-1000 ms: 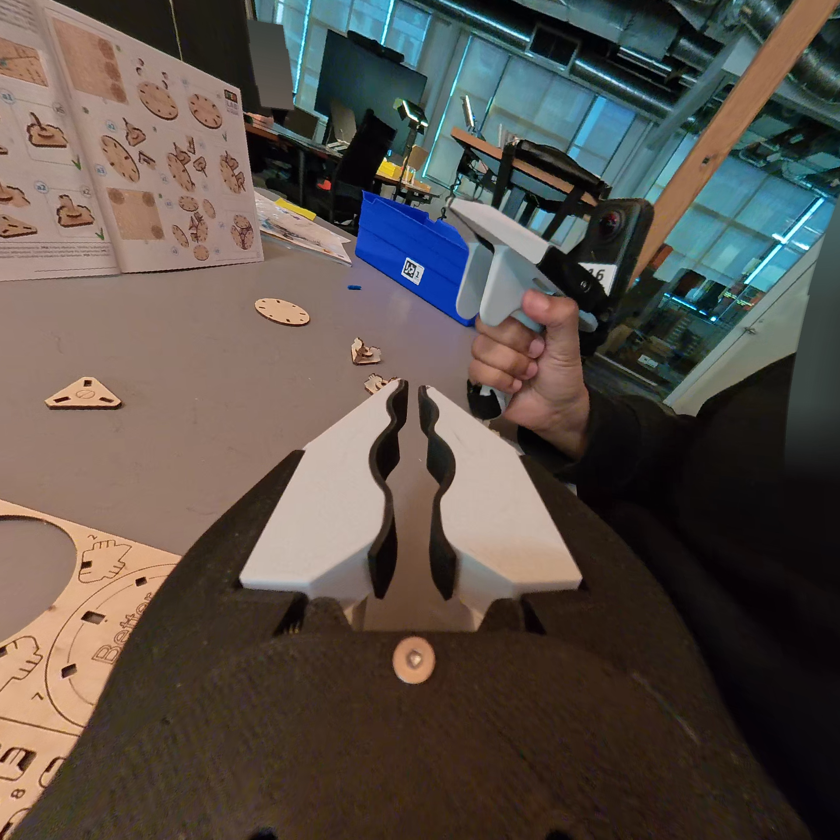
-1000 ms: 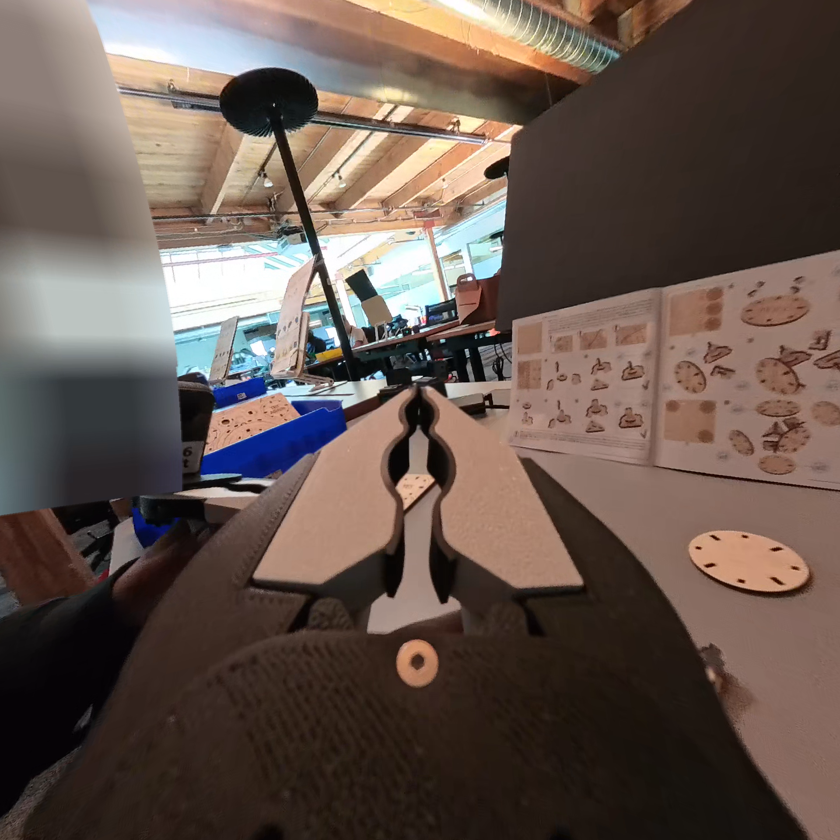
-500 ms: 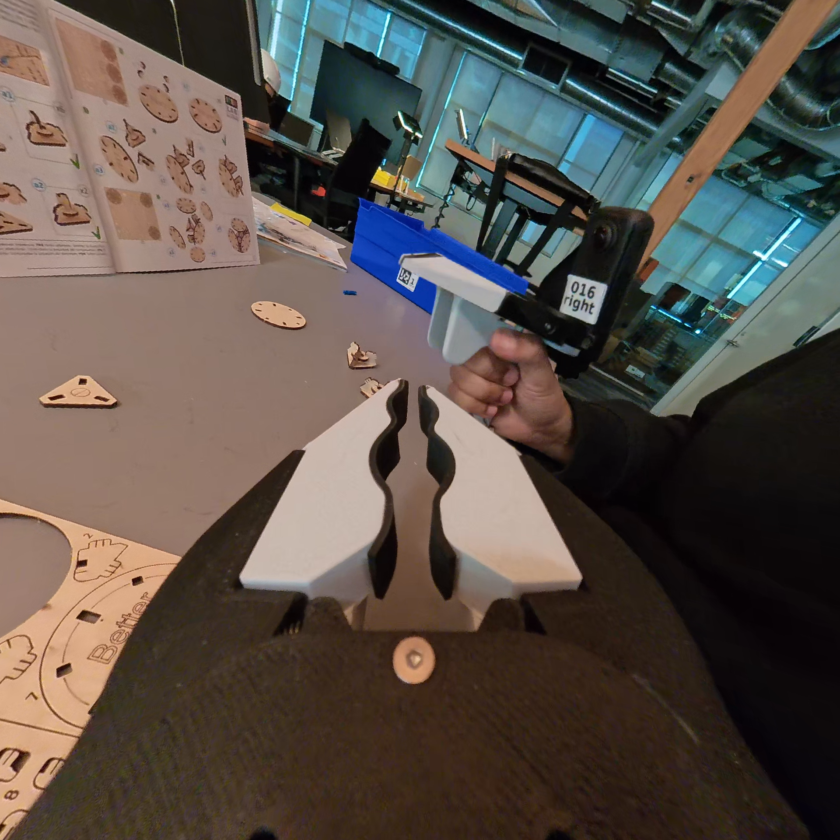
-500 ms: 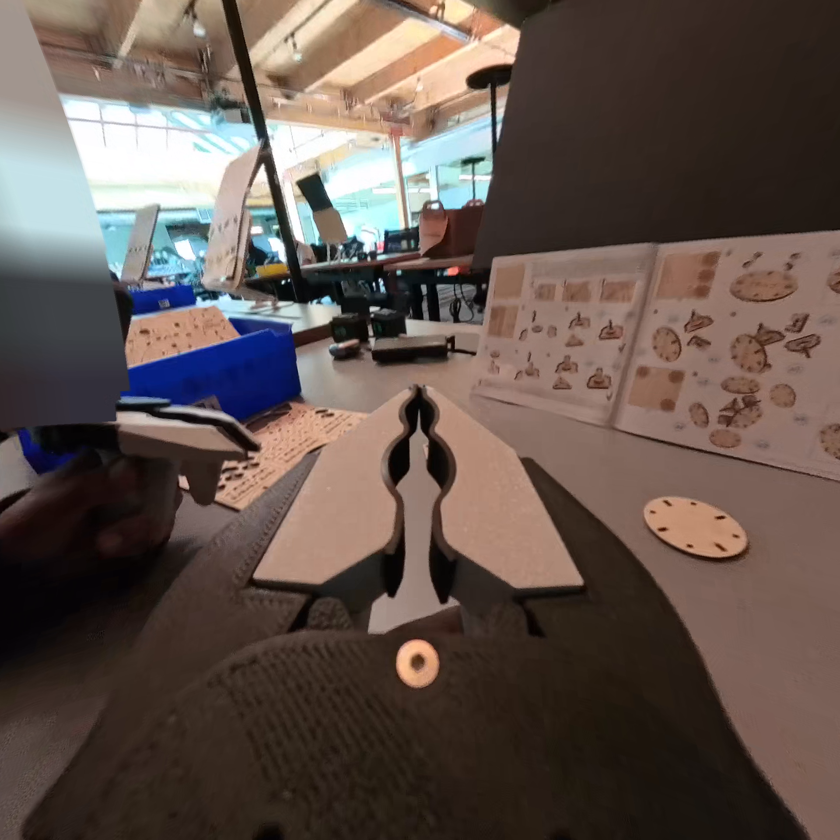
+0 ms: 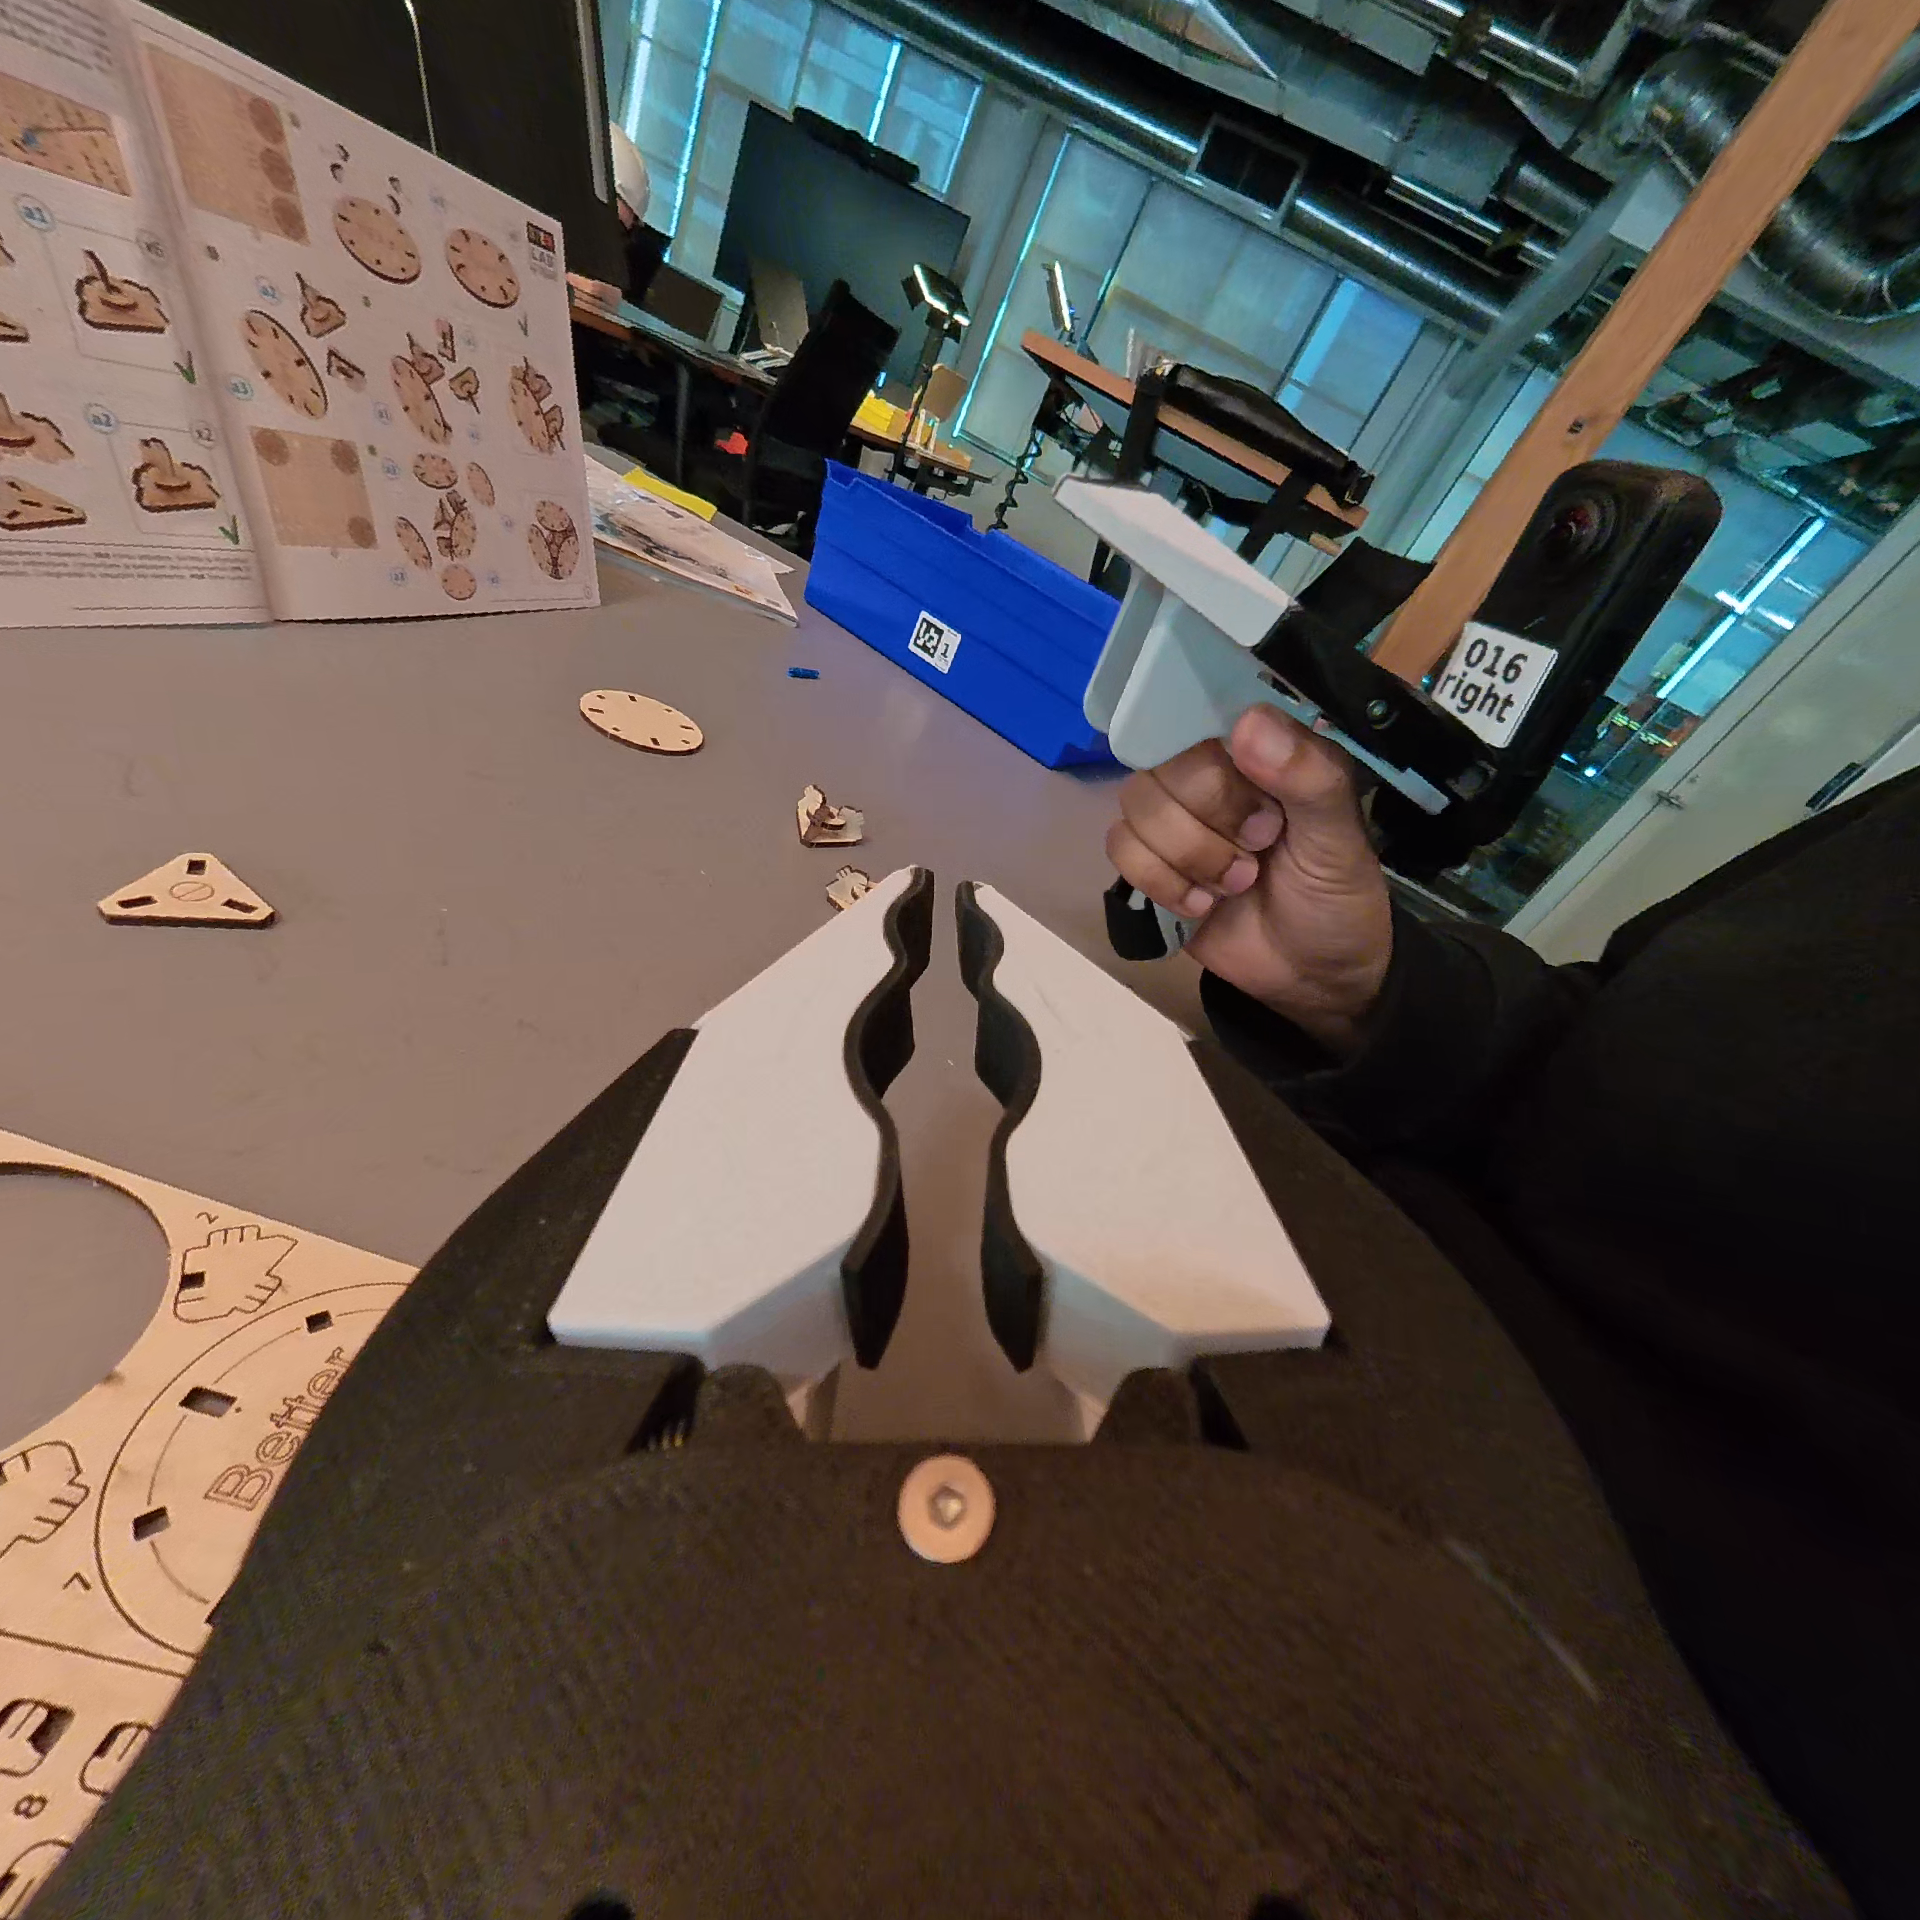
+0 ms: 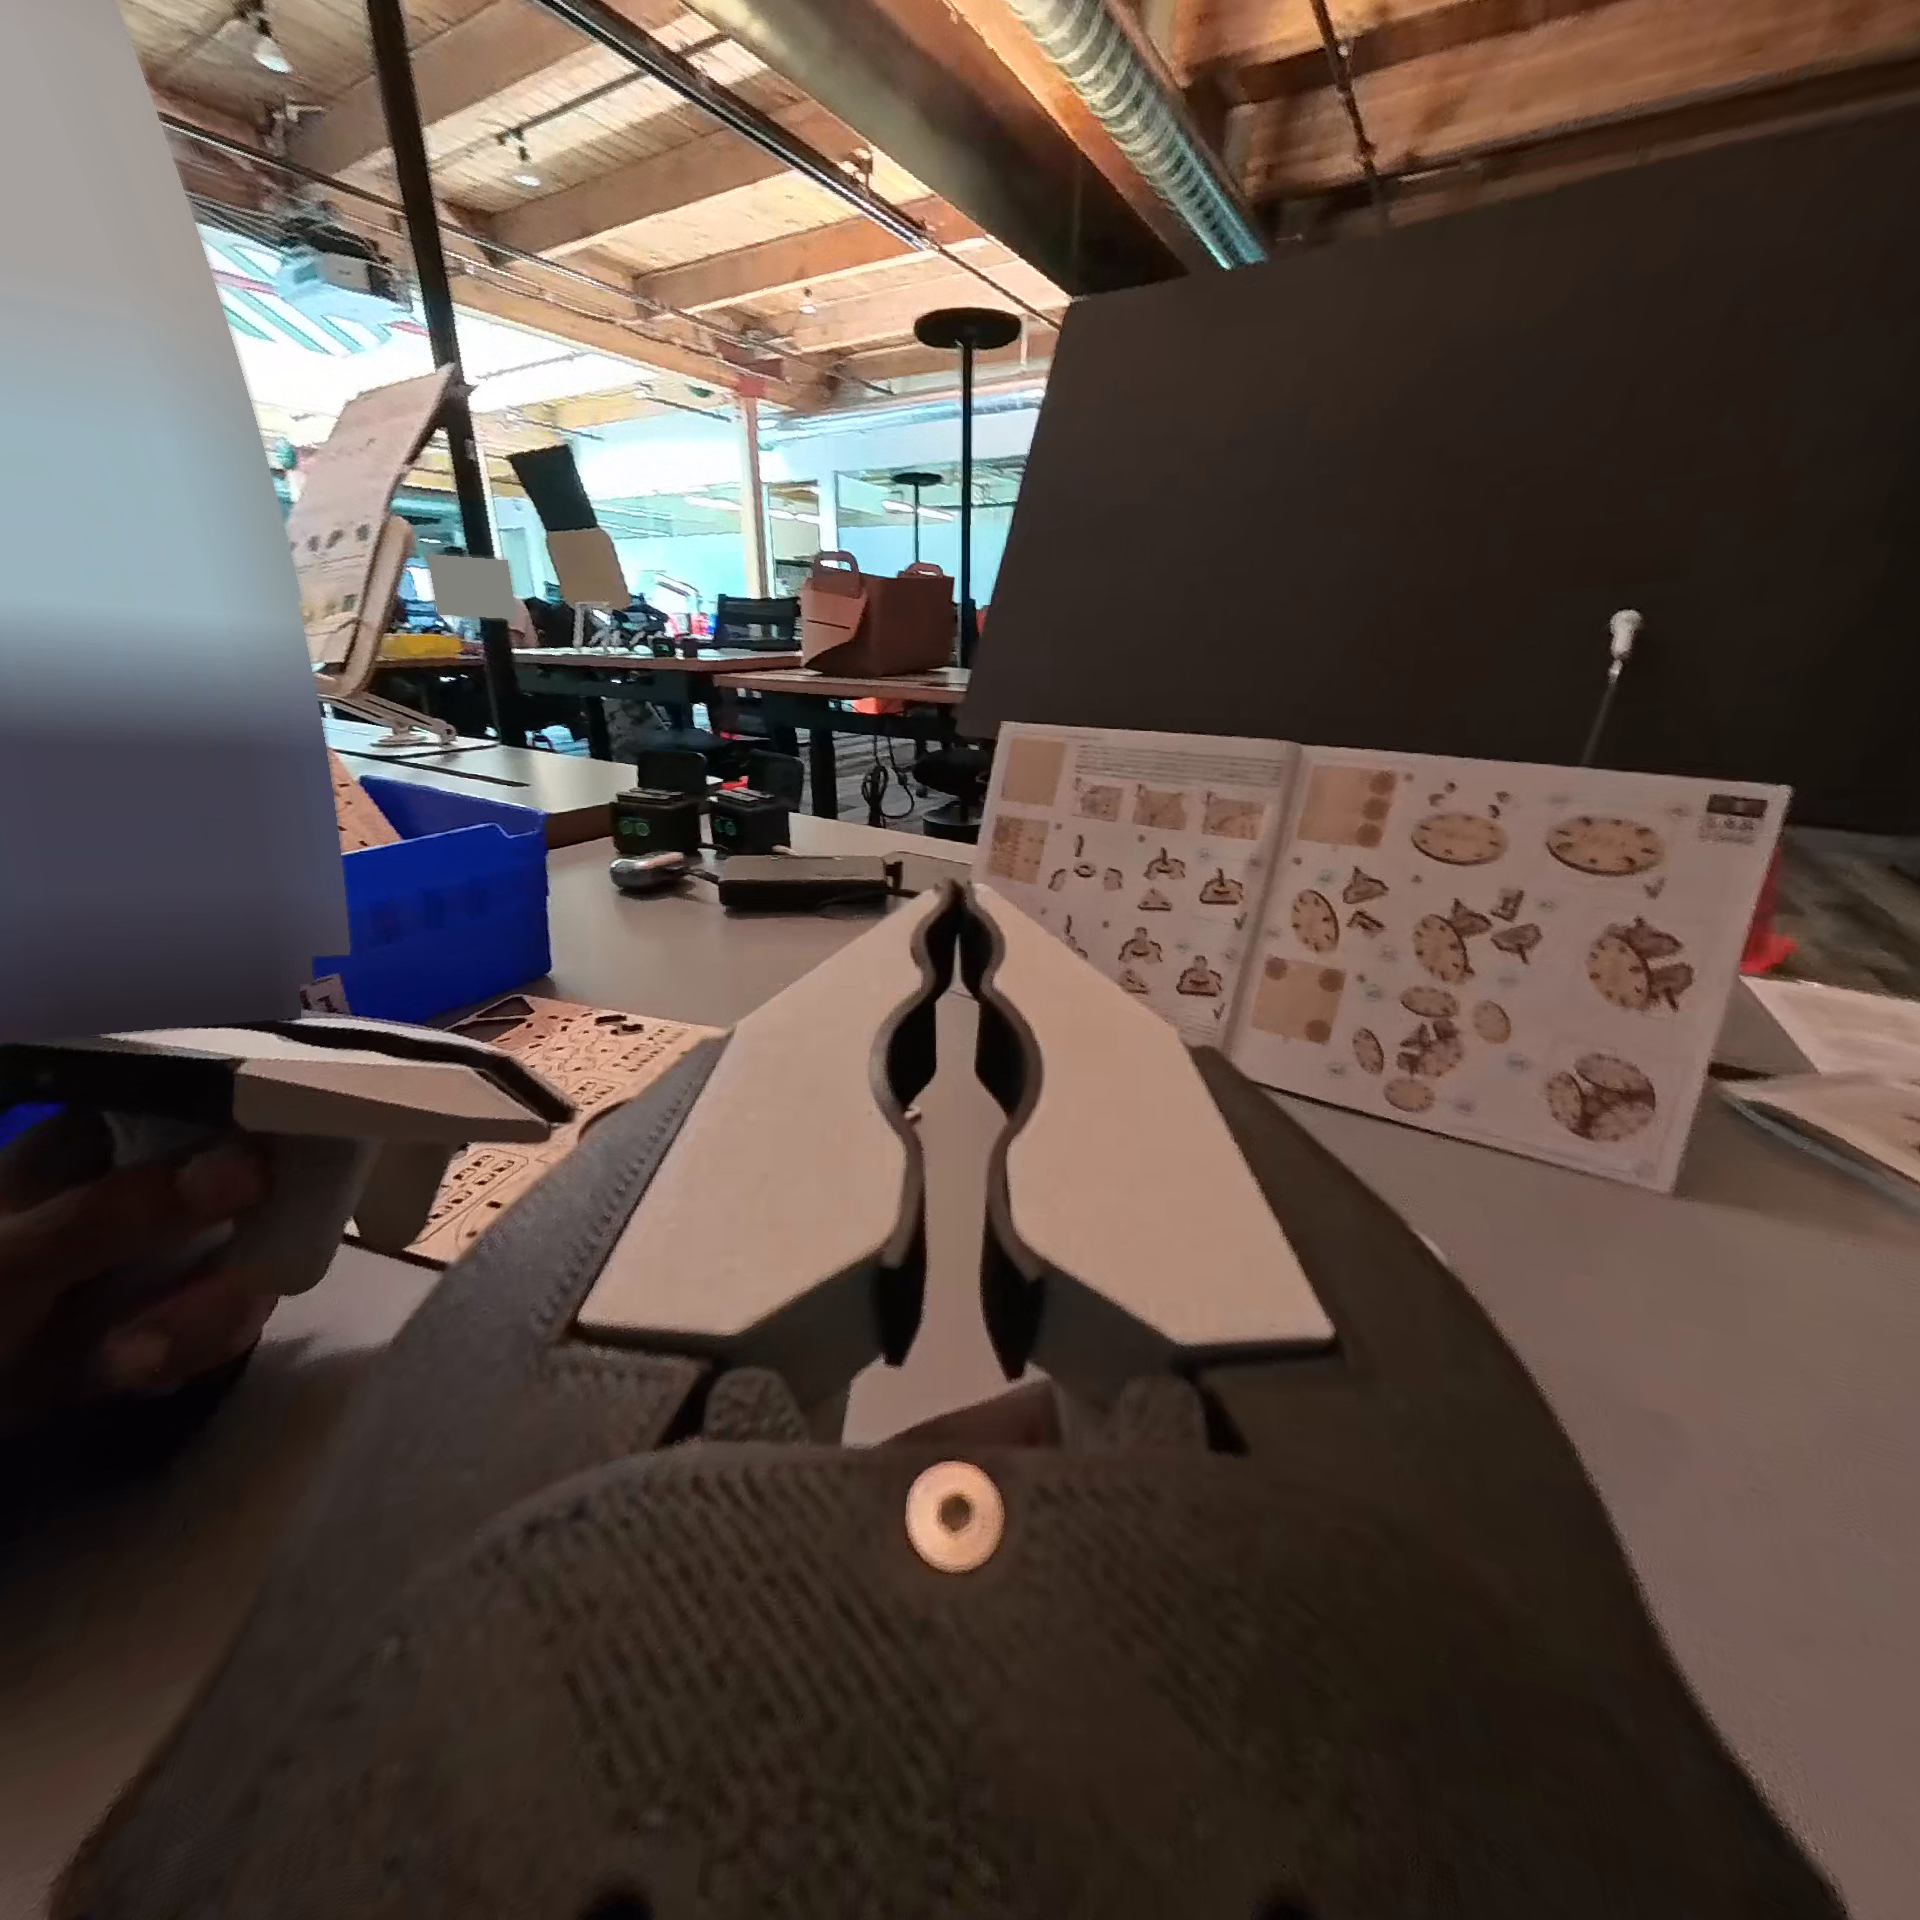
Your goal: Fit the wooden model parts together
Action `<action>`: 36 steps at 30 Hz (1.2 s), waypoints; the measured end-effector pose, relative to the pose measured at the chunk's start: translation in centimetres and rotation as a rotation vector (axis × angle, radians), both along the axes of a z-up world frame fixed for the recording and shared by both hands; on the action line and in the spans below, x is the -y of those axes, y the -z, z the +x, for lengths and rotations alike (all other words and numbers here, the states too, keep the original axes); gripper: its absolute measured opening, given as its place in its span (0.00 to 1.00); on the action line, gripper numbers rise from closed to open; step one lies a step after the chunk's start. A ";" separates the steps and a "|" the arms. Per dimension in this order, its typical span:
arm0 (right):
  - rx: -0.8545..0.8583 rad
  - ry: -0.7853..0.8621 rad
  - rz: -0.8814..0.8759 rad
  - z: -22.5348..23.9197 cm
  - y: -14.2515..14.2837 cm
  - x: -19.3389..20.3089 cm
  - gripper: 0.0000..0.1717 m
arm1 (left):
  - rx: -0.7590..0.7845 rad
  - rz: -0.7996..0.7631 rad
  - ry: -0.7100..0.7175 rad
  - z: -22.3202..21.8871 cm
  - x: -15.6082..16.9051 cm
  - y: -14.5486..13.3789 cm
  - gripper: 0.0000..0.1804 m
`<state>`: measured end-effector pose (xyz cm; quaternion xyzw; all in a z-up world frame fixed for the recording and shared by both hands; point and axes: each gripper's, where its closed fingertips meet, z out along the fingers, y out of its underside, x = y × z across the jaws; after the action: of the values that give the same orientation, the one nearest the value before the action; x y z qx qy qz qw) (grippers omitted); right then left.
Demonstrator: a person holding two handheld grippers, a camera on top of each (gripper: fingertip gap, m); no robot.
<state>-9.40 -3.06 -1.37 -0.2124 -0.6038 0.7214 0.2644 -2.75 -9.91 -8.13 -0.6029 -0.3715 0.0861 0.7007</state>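
Note:
My left gripper (image 5: 943, 883) hovers low over the grey table (image 5: 416, 997). Its tips stand almost together with only a thin slit, and nothing is between them. A small wooden piece (image 5: 850, 885) lies just left of its tips, and a small assembled wooden piece (image 5: 828, 818) lies a little farther off. My right gripper (image 6: 958, 896) is shut with its tips touching and holds nothing. It is held in the air to the right in the left wrist view (image 5: 1081, 499), gripped by a hand (image 5: 1268, 862). The left gripper also shows in the right wrist view (image 6: 540, 1107).
A round wooden disc (image 5: 641, 721) and a triangular wooden piece (image 5: 187, 894) lie on the table. A laser-cut wooden sheet (image 5: 125, 1455) lies at the near left. An open instruction booklet (image 5: 260, 343) stands at the back. A blue bin (image 5: 956, 613) sits behind the right gripper. Black chargers (image 6: 686, 821) stand farther back. Some 12 cm of space lies between my two pairs of fingers. The triangular wooden piece (image 5: 187, 894) sits 20 cm or so from the ends of my left fingers.
The right gripper dipped, then rose again and turned, so the round disc left its view. The left gripper barely moved. Both stayed closed with nothing in them.

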 end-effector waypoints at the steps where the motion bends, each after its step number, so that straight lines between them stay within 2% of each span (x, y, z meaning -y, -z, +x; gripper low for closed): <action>1: 0.006 0.012 -0.003 -0.1 0.0 -0.4 0.00 | -0.001 0.001 -0.001 0.0 0.0 0.0 0.01; 7: 0.015 -0.008 -0.038 0.2 -0.2 -1.0 0.00 | 0.000 0.000 -0.001 0.0 0.0 0.0 0.01; 10: 0.026 -0.024 -0.002 0.5 1.7 -0.1 0.00 | 0.001 0.001 -0.004 0.0 0.0 0.0 0.01; 12: 0.047 -0.038 -0.017 0.2 1.7 -0.2 0.00 | 0.001 -0.002 -0.005 0.0 0.0 0.0 0.01; 16: 0.002 -0.035 -0.070 0.9 -0.6 -1.2 0.00 | 0.002 -0.003 -0.007 -0.1 0.1 0.1 0.01; 19: 0.027 -0.043 -0.018 0.9 1.6 -0.4 0.00 | 0.003 0.000 -0.008 -0.1 0.1 0.0 0.01; 24: -0.045 -0.060 -0.057 2.0 -1.1 -0.8 0.00 | 0.002 -0.001 -0.014 -0.1 0.2 0.0 0.01; 27: 0.011 -0.063 0.021 1.5 1.8 0.1 0.00 | 0.000 0.001 -0.016 -0.1 0.2 0.0 0.00; 31: -0.010 -0.077 -0.064 1.8 -1.2 -0.7 0.00 | 0.000 0.000 -0.019 -0.1 0.3 0.0 0.00; 32: -0.023 -0.067 -0.056 1.8 -1.2 -0.7 0.00 | 0.000 -0.001 -0.021 -0.2 0.3 0.0 0.00; 34: 0.018 -0.059 -0.004 1.4 1.4 -0.3 0.00 | 0.000 0.001 -0.021 -0.1 0.3 0.0 0.00; 36: 0.051 -0.061 -0.019 0.9 1.6 -0.6 0.00 | 0.001 0.004 -0.026 -0.2 0.4 0.0 0.00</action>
<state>-8.51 -2.44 -2.98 -0.2150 -0.6098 0.7289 0.2248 -2.94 -10.35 -8.11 -0.5967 -0.3799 0.0944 0.7005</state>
